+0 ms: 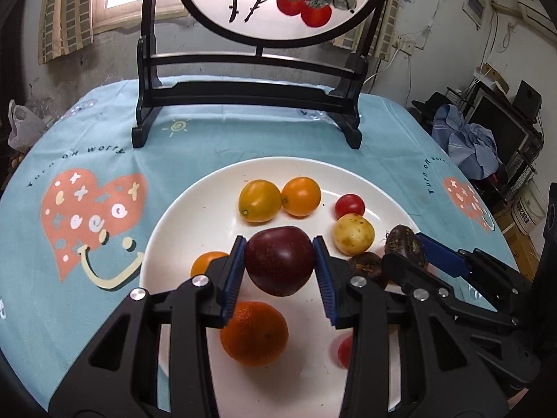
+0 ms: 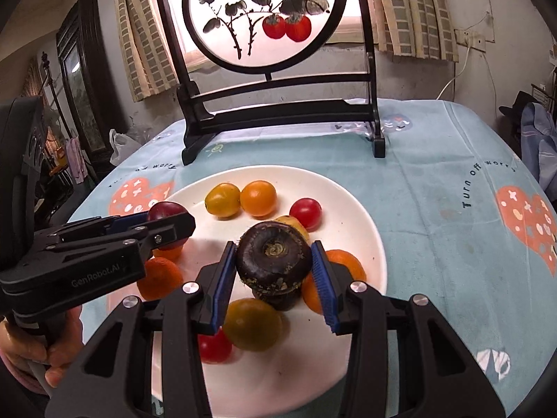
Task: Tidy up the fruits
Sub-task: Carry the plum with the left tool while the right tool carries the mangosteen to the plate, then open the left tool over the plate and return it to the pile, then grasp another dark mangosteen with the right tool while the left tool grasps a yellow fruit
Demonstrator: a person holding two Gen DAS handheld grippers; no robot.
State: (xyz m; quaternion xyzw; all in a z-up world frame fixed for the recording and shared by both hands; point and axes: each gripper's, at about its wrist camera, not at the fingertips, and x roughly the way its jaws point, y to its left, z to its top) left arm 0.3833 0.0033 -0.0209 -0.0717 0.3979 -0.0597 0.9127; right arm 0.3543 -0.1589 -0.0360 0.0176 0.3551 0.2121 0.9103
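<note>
Dark-red round plum (image 1: 280,261) is being pinched by the left gripper (image 1: 280,271), and the right gripper (image 2: 275,271) is pinching a blackish-brown water chestnut (image 2: 273,257), both seemingly lifted over the white plate's (image 1: 195,202) six o'clock side for sorting.

I am looking down close along each claw toward twelve o'clock; both views are sharing the white plate (image 1: 181,216) (image 2: 362,216) and painted screen (image 1: 278,0) (image 2: 264,17).
</note>
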